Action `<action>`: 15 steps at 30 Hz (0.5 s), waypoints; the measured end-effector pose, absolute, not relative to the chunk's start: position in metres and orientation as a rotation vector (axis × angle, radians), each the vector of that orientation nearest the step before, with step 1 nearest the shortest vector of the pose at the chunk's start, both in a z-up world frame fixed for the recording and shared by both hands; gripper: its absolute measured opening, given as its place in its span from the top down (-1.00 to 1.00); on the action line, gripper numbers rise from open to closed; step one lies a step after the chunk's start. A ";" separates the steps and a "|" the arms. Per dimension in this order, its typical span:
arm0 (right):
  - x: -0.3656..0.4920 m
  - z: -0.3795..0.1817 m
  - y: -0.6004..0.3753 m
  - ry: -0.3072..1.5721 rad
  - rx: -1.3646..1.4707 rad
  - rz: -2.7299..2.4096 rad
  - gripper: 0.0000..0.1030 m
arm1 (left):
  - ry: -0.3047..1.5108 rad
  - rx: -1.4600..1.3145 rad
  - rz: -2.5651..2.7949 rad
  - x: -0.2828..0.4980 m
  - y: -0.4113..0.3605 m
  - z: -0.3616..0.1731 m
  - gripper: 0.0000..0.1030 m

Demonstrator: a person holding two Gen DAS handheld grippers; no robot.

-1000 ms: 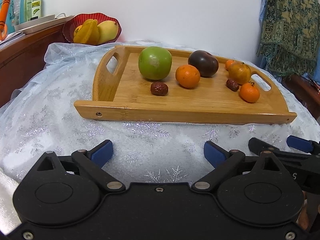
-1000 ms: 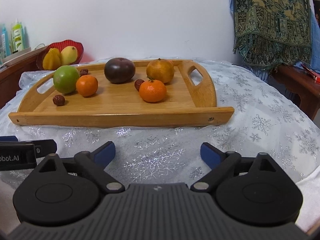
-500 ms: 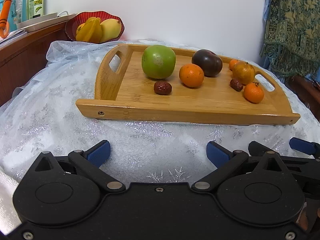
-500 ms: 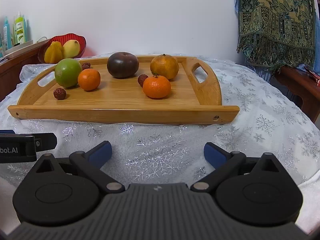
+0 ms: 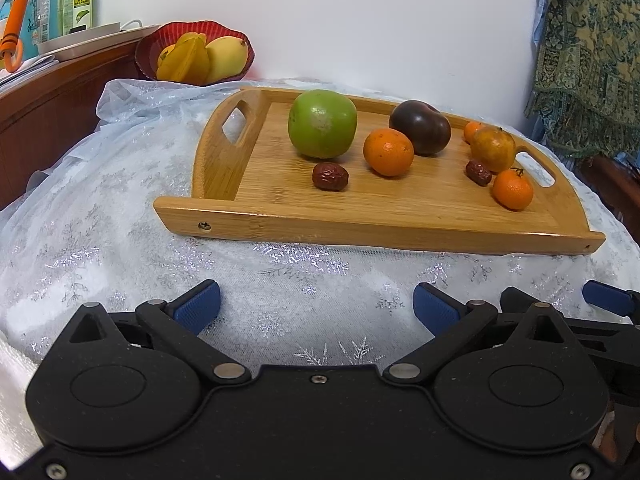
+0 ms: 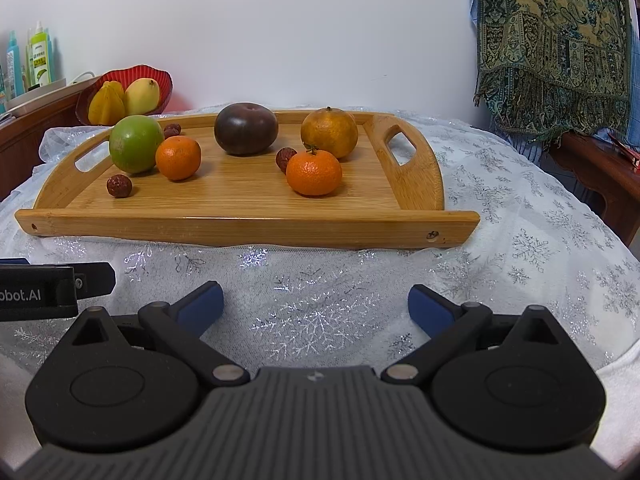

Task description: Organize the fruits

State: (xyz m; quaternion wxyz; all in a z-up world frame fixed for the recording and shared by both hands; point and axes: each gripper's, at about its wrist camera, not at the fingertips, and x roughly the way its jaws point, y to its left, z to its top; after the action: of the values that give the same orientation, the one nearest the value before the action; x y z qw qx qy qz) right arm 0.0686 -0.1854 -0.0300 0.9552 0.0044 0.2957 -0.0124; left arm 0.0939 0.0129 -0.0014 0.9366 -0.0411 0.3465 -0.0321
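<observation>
A bamboo tray [image 5: 360, 224] [image 6: 240, 224] lies on the snowflake cloth. On it are a green apple [image 5: 322, 124] [image 6: 136, 144], a dark plum [image 5: 420, 128] [image 6: 245, 129], two bright oranges [image 5: 388, 152] [image 6: 314, 172], a dull orange [image 6: 329, 132] and small red dates [image 5: 330, 177] [image 6: 119, 186]. A red bowl [image 5: 148, 50] [image 6: 116, 78] behind the tray holds a starfruit and a mango. My left gripper [image 5: 316, 306] and right gripper [image 6: 316, 304] both hang open and empty over the cloth, short of the tray's front edge.
A wooden sideboard [image 5: 52, 92] with bottles and a metal tray stands at the left. A patterned green shawl [image 6: 552, 40] hangs at the right over another wooden piece [image 6: 600, 172]. The white cloth [image 6: 520, 248] spreads around the tray.
Both grippers have crept forward toward the tray, which now looks slightly larger and nearer. Both stay open; no fruit has moved.
</observation>
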 end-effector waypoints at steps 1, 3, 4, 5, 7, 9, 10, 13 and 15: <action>0.069 -0.030 -0.185 0.600 0.009 -0.025 -1.00 | 0.708 -0.079 -0.063 0.094 0.012 -0.002 -1.00; 0.069 -0.030 -0.185 0.600 0.010 -0.025 -1.00 | 0.710 -0.062 -0.058 0.094 0.010 -0.002 -1.00; 0.069 -0.030 -0.186 0.602 0.010 -0.026 -1.00 | 0.710 -0.059 -0.057 0.094 0.010 -0.002 -1.00; 0.069 -0.030 -0.186 0.602 0.010 -0.026 -1.00 | 0.711 -0.060 -0.058 0.094 0.010 -0.003 -1.00; 0.068 -0.031 -0.185 0.601 0.009 -0.026 -1.00 | 0.718 -0.052 -0.060 0.095 0.010 -0.002 -1.00; 0.068 -0.031 -0.185 0.602 0.011 -0.026 -1.00 | 0.720 -0.042 -0.055 0.095 0.009 -0.003 -1.00; 0.068 -0.031 -0.185 0.602 0.010 -0.026 -1.00 | 0.720 -0.038 -0.050 0.095 0.009 -0.003 -1.00; 0.068 -0.032 -0.185 0.602 0.011 -0.026 -1.00 | 0.724 -0.024 -0.035 0.096 0.007 -0.004 -1.00; 0.068 -0.031 -0.185 0.602 0.010 -0.026 -1.00 | 0.724 -0.022 -0.035 0.096 0.007 -0.004 -1.00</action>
State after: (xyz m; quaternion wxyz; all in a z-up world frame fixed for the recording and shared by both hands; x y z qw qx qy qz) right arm 0.0683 -0.1852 -0.0313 0.9549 0.0052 0.2965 -0.0128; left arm 0.0959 0.0074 -0.0039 0.9350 -0.0109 0.3541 -0.0170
